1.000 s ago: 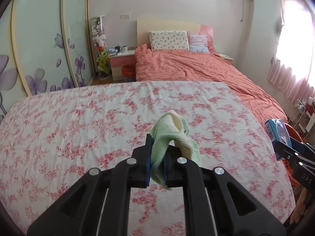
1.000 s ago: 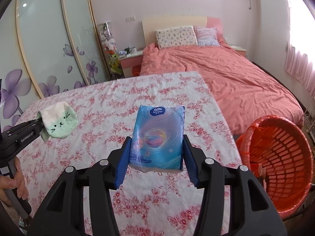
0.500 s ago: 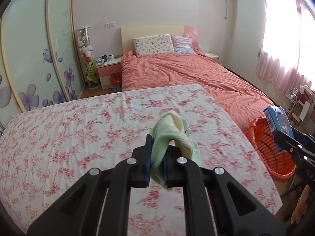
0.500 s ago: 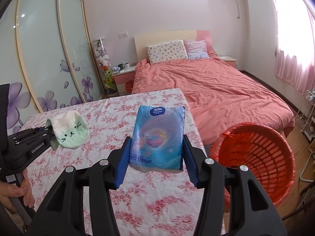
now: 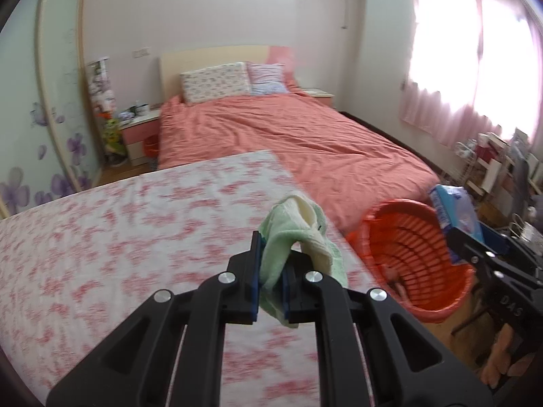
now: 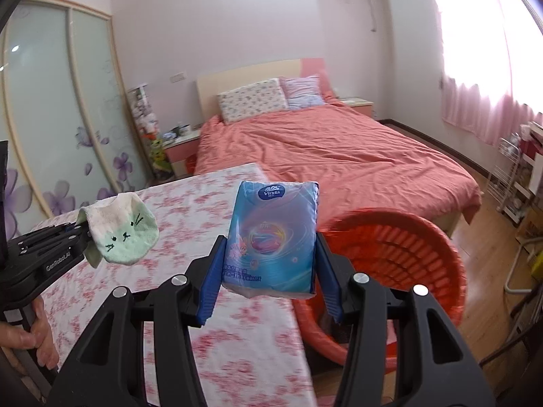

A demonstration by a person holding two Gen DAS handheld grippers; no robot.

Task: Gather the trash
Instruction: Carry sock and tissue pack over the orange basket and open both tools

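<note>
Between blue pads [image 6: 212, 281], glossy blue tissue pack [image 6: 273, 237], upright.

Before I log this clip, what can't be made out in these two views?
- Basket contents: in the right wrist view the tissue pack and right hand-held gripper cover its near side; in the left wrist view something pinkish at the bottom is too blurred to name.
- Sock: its lower end is hidden between the left hand-held gripper fingers.
- Nightstand items: too small.
- Tablecloth pattern: motion-blurred.
</note>
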